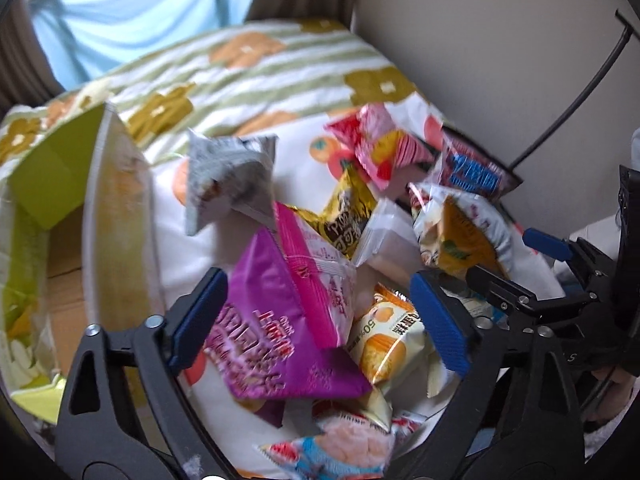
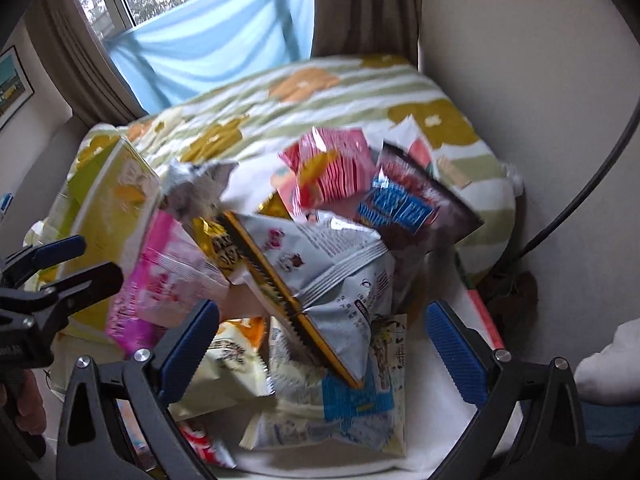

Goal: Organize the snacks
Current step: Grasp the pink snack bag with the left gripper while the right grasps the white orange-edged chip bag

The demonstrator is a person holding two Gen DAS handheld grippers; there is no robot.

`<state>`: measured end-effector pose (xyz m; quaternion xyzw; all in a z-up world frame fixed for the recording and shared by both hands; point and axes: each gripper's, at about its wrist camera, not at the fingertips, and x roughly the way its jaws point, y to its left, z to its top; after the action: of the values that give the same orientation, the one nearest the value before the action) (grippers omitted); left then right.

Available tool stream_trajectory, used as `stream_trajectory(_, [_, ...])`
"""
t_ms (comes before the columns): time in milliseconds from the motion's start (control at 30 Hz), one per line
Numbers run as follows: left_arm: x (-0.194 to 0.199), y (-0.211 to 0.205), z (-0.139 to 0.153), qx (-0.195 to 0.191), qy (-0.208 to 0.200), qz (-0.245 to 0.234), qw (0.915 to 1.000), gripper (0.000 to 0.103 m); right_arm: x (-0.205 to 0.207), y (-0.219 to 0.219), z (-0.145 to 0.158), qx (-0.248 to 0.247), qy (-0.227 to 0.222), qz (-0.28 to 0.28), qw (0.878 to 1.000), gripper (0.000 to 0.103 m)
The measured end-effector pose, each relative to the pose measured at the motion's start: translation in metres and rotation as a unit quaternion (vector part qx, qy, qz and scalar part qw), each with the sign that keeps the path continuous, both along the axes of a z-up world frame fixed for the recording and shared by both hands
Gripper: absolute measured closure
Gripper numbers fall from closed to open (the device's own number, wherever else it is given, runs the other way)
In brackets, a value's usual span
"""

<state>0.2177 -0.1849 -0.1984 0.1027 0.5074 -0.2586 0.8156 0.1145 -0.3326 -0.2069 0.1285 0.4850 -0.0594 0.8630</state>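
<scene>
Both tools apart and empty over the snack pile (image 2: 320,280) on the bed (image 2: 320,92), purple bag (image 1: 280,320) between left tool (image 1: 320,316) pads, right tool (image 2: 320,352) beside.

I see snack pile heaped on white printed cloth, packets overlapping at all angles. Purple packet (image 1: 276,344) front centre, tilted, under pink-and-white packet (image 1: 316,264). Orange-and-cream cake packet (image 1: 388,344) just beside, right. Grey packet (image 1: 228,184) stands up at back left. Gold packet (image 1: 348,216) mid-pile. Red-striped packet (image 1: 380,148) rear; dark packet with blue label (image 1: 472,172) beside it. My right view: pale grey chip bag (image 2: 336,272) on top, crumpled, back side up.
</scene>
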Motion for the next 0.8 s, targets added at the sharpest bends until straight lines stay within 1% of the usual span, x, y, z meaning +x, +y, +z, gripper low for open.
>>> stream_trajectory(67, [0.007, -0.007, -0.014, 0.011, 0.016, -0.009, 0.9998, 0.021, 0.004, -0.002, -0.01, 0.0, 0.008, 0.002, 1.0, 0.0])
stream_trajectory(167, [0.014, -0.017, -0.03, 0.018, 0.03, -0.02, 0.9992, 0.022, 0.007, -0.005, -0.019, 0.005, 0.017, 0.005, 1.0, 0.0])
stream_trajectory(200, [0.017, -0.019, -0.034, 0.021, 0.032, -0.022, 0.999, 0.024, 0.009, -0.006, -0.021, 0.005, 0.019, 0.006, 1.0, 0.0])
stream_trajectory(233, [0.019, -0.022, -0.038, 0.024, 0.037, -0.025, 0.9987, 0.027, 0.01, -0.007, -0.024, 0.007, 0.022, 0.007, 1.0, 0.0])
stream_trajectory(267, [0.02, -0.026, -0.043, 0.027, 0.044, -0.028, 0.9983, 0.034, 0.012, -0.008, -0.026, 0.007, 0.023, 0.008, 1.0, 0.0])
stream_trajectory(300, [0.021, -0.028, -0.046, 0.028, 0.049, -0.029, 0.998, 0.035, 0.013, -0.009, -0.028, 0.009, 0.025, 0.009, 1.0, 0.0])
stream_trajectory(433, [0.026, -0.035, -0.058, 0.032, 0.066, -0.03, 0.9969, 0.036, 0.02, -0.008, -0.032, 0.014, 0.028, 0.015, 0.999, 0.0])
stream_trajectory(567, [0.03, -0.037, -0.075, 0.052, 0.076, -0.032, 0.9952, 0.036, 0.029, -0.01, -0.035, 0.016, 0.026, 0.018, 0.999, 0.0])
stream_trajectory(633, [0.031, -0.035, -0.081, 0.061, 0.081, -0.031, 0.9944, 0.045, 0.032, -0.011, -0.037, 0.014, 0.026, 0.019, 0.999, 0.0])
stream_trajectory(667, [0.032, -0.034, -0.083, 0.066, 0.082, -0.029, 0.994, 0.051, 0.034, -0.012, -0.038, 0.014, 0.026, 0.02, 0.999, 0.0])
stream_trajectory(733, [0.035, -0.03, -0.086, 0.06, 0.093, -0.025, 0.9936, 0.053, 0.036, -0.013, -0.039, 0.015, 0.026, 0.02, 0.999, 0.0])
stream_trajectory(800, [0.034, -0.026, -0.085, 0.053, 0.096, -0.022, 0.9938, 0.06, 0.039, -0.013, -0.041, 0.016, 0.025, 0.024, 0.999, 0.003])
